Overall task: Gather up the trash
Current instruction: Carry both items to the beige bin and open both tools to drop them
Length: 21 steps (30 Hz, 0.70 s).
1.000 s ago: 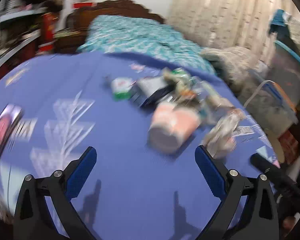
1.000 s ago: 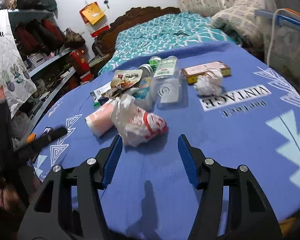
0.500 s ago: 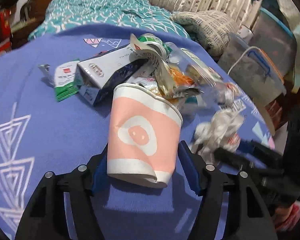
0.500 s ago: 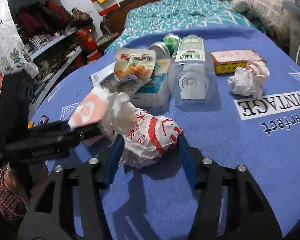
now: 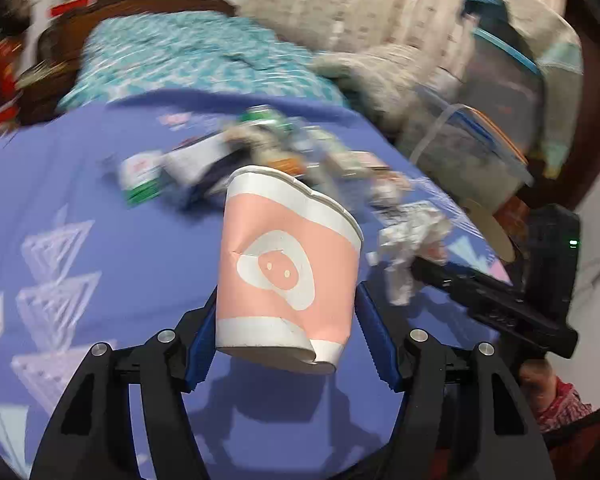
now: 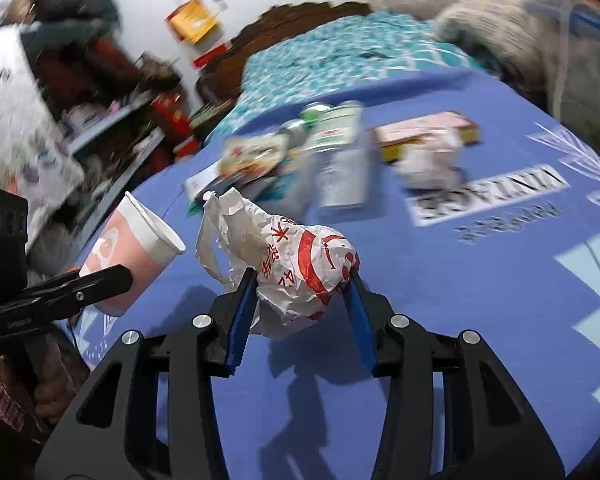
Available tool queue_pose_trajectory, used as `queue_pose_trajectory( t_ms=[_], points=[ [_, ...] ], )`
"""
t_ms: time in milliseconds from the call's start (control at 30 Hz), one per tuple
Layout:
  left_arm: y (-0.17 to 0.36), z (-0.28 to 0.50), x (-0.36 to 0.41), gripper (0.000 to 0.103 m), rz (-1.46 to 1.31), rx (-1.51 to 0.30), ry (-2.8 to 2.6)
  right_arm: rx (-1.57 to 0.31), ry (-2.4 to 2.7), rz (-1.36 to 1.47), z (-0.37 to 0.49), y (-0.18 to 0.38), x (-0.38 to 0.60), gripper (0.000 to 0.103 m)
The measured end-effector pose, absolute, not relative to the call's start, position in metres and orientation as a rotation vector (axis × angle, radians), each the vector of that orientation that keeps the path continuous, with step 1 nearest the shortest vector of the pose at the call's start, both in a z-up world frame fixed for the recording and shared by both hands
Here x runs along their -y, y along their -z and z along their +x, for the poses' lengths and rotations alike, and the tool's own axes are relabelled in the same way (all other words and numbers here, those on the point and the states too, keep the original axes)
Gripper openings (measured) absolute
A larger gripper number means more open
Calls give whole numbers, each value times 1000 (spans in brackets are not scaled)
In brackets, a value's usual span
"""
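My left gripper (image 5: 286,320) is shut on a pink paper cup (image 5: 288,264) with a pig face and holds it above the blue tablecloth (image 5: 100,248). The cup also shows in the right wrist view (image 6: 134,256). My right gripper (image 6: 300,292) is shut on a crumpled white and red plastic bag (image 6: 296,260) and holds it off the cloth. The bag also shows in the left wrist view (image 5: 410,244). More trash lies in a pile beyond: a clear plastic bottle (image 6: 342,160), a snack packet (image 6: 252,156), a pink box (image 6: 424,132) and a paper wad (image 6: 430,160).
A bed with a teal cover (image 6: 340,56) stands behind the table. Cluttered shelves (image 6: 100,92) are on the left. Plastic storage bins (image 5: 480,148) stand to the right of the table. A green and white packet (image 5: 140,176) lies left of the pile.
Both grippers have lifted their loads off the cloth: the left one with the pink cup, the right one with the plastic bag. A second ago both were open and empty.
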<state>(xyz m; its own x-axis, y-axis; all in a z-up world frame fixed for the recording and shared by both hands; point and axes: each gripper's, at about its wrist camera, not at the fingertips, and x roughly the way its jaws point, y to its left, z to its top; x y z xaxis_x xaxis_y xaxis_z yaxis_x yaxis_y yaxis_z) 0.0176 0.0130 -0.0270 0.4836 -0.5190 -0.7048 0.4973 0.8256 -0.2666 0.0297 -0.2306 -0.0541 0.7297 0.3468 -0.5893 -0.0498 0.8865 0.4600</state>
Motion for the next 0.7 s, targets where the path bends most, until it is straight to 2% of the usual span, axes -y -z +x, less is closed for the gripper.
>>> queue_pose_trajectory(
  t_ms=[167,333,467,533,633,700],
  points=[
    [10,34,93,61,87,-873,824,-621,-26,539,-8,48,321,46],
    [0,50,252,61,227,-877,1069,-549,268,567,-55,46,440,47],
    [14,58,366,61,283,-923,1199,-573,487,552,-73,64,525,49],
    [23,58,414,61,308,-943,1233,-608,545,555,-75,77,556,53],
    [40,56,479,63,345,-977,1240,-613,583,575,-76,88,579,66],
    [50,55,502,73,365,-994,1217,-599,606,570,-84,90,583,80]
  ],
)
